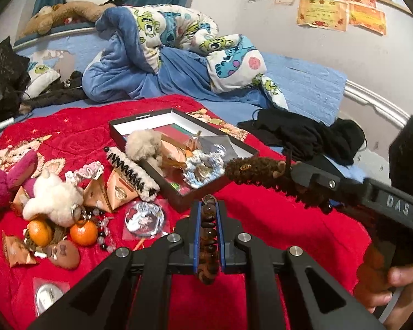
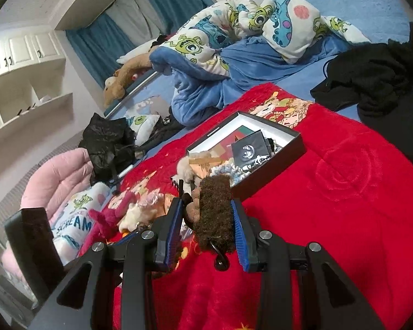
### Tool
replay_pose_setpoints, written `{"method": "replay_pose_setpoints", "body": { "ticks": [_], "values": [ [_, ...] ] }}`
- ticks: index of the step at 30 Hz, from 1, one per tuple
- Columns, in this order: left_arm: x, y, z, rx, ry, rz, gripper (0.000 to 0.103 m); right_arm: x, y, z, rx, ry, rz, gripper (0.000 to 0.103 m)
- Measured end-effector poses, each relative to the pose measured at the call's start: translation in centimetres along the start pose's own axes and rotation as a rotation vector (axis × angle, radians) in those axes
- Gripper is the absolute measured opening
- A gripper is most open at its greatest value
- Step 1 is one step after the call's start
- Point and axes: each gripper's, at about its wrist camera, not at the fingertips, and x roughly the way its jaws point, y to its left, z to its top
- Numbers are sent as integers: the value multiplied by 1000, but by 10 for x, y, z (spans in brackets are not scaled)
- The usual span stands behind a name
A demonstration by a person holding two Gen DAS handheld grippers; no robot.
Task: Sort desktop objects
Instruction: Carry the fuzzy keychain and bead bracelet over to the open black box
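Left claw [image 1: 208, 206] was clenched on a string of brown wooden beads [image 1: 208, 236], the strand pinched lengthwise between the blue pads with its tail hanging loose below them. Right claw [image 2: 206, 214] was clenched on a brown fuzzy hair clip [image 2: 216, 211]; from the left wrist view the clip [image 1: 272, 174] stuck out well past the fingertips, just beside the near right corner of the black box [image 1: 184, 200]. Both items looked bound for that box, which sat mid red blanket [image 1: 275, 220] on the bed and already held a beige plush [image 1: 143, 144], orange packets and a silvery wrapped item. Judgement: drop step, both hands loaded. To do it well, bring one claw over the box at a time so they don't clash above the near rim. Carry the clip over the rim and clear of the wall before releasing, since its long overhang could catch the edge and tip out. For the beads, get the dangling tail inside the wall first, then release, otherwise the strand may drape over the rim and slide onto the blanket. Aim for the bare white floor at the far corner of the box; the near half was crowded. Unsorted pile remained toward the blanket's left edge: white plush [image 1: 53, 195], two oranges [image 1: 84, 232], black-and-white clip [image 1: 130, 174], loose beads.
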Motion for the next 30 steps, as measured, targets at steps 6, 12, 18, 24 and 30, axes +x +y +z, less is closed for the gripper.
{"method": "replay_pose_setpoints", "body": {
  "ticks": [6, 12, 18, 24, 30],
  "values": [
    [21, 7, 14, -2, 10, -5, 11, 18, 0, 8, 22, 2, 8, 34],
    [40, 5, 25, 6, 12, -25, 11, 45, -2, 15, 11, 40, -11, 34],
    [57, 4, 42, 38, -6, -18, 11, 63, -14, 17, 25, 50, -47, 34],
    [73, 13, 57, 21, -24, -33, 11, 66, -8, 24, -12, -2, -73, 34],
    [92, 20, 64, 17, -30, -51, 11, 77, -10, 32, -4, -20, -65, 34]
  ]
}}
